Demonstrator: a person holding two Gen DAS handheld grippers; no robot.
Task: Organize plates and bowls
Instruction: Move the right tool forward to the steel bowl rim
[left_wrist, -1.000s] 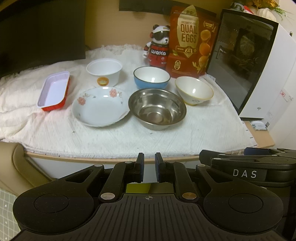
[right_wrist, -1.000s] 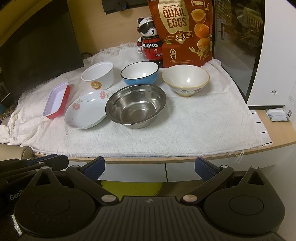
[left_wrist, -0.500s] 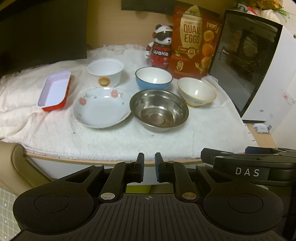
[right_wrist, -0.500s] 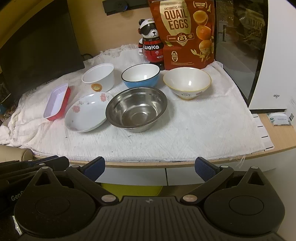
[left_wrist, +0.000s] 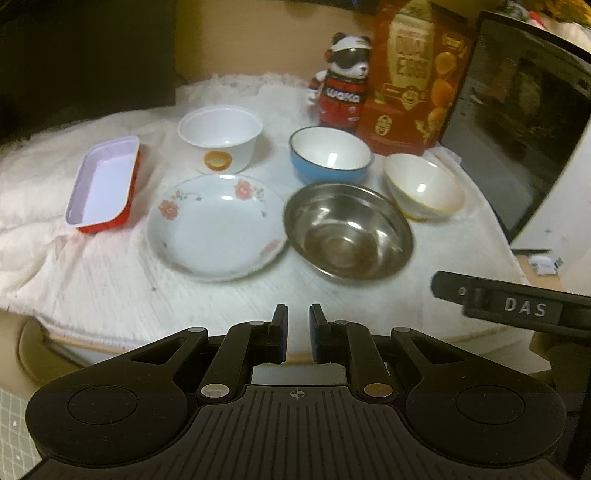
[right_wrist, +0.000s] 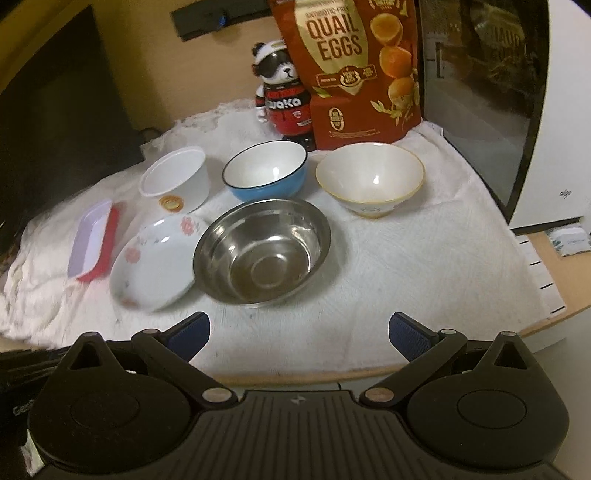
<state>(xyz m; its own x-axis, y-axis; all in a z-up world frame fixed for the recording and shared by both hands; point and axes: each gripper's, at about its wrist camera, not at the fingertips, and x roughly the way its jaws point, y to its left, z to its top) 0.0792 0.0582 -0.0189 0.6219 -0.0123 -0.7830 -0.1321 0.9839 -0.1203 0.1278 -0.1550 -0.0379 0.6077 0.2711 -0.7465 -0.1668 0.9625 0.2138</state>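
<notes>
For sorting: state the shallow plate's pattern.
White shallow plate with pink flowers near its rim; clearest in the left wrist view.

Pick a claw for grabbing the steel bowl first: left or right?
Right, probably. The right claw is open and nearly lined up with the steel bowl. The left claw is shut, empty, and faces the flowered plate more.

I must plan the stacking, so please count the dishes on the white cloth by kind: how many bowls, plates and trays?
Bowls: 4 (white plastic bowl, blue bowl, cream bowl, steel bowl)
Plates: 1 (floral plate)
Trays: 1 (red tray)
Total: 6
</notes>
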